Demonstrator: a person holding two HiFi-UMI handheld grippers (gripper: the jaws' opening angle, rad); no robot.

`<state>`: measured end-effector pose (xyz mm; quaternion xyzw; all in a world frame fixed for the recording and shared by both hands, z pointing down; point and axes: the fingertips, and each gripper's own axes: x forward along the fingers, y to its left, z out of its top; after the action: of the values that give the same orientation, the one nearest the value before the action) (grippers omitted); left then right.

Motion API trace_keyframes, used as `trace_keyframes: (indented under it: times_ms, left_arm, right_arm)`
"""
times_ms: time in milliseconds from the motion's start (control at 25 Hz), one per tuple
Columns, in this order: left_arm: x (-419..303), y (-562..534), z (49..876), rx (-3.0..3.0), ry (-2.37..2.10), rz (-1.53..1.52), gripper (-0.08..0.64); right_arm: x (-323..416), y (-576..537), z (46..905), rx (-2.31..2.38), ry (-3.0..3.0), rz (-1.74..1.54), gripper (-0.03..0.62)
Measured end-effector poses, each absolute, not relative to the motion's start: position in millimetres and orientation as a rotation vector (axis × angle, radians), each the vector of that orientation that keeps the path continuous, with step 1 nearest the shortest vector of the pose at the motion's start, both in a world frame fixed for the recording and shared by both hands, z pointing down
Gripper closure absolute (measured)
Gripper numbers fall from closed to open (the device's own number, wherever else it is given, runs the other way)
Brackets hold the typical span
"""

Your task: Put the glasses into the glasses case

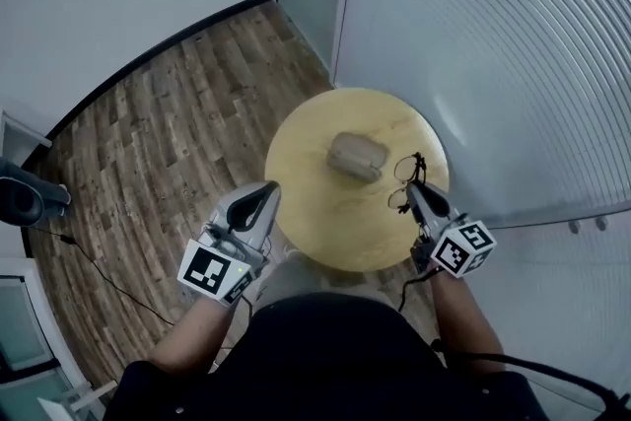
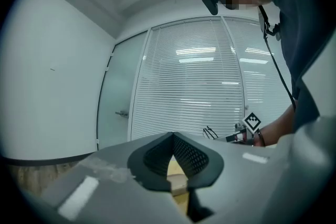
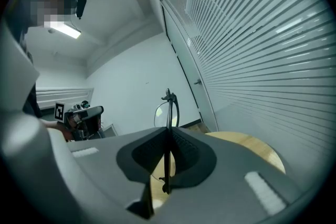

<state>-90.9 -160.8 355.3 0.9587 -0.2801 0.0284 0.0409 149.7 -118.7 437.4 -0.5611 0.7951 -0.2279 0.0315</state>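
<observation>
Head view: glasses case (image 1: 356,156); right gripper view: gripper (image 3: 168,132) clamping glasses (image 3: 167,107).

A dark top (image 1: 335,360) fills the bottom centre. The grey left gripper (image 1: 262,192) and right gripper (image 1: 413,189) each carry a black-and-white marker cube (image 1: 212,273); a black cable (image 1: 513,365) trails lower right.

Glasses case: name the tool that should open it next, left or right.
Left. The right tool is shut on the glasses; the left tool is empty and points toward the glasses case.
</observation>
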Motion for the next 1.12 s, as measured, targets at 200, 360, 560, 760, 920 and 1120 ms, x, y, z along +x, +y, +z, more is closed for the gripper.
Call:
trace_keyframes:
  times_ms: [200, 360, 560, 760, 920, 1120]
  left_arm:
    - [-89.9, -227.3, 359.3, 2.932, -0.698, 0.104, 0.557]
    - [-77.4, -262.1, 361.6, 2.962, -0.574, 0.145, 0.557]
    - [-51.2, -284.7, 385.2, 2.939, -0.490, 0.154, 0.557]
    - [-33.9, -295.5, 403.0, 2.942, -0.490, 0.196, 0.557]
    - [-34.5, -313.5, 407.1, 2.930, -0.586, 0.237, 0.557]
    - [-30.1, -326.2, 426.9, 2.893, -0.616, 0.270, 0.557]
  right_arm:
    - [136.0, -166.5, 442.7, -1.854, 2.343, -0.731, 0.562]
    - [127.7, -189.8, 442.4, -1.924, 2.327, -0.740, 0.561]
    - [130.4, -213.8, 474.8, -1.994, 2.374, -0.810, 0.563]
    - [136.8, -224.8, 498.1, -2.016, 2.442, -0.820, 0.563]
    - [143.7, -235.9, 513.7, -2.028, 2.588, -0.805, 0.563]
    - [151.0, -255.8, 557.2, -2.013, 2.794, -0.780, 0.563]
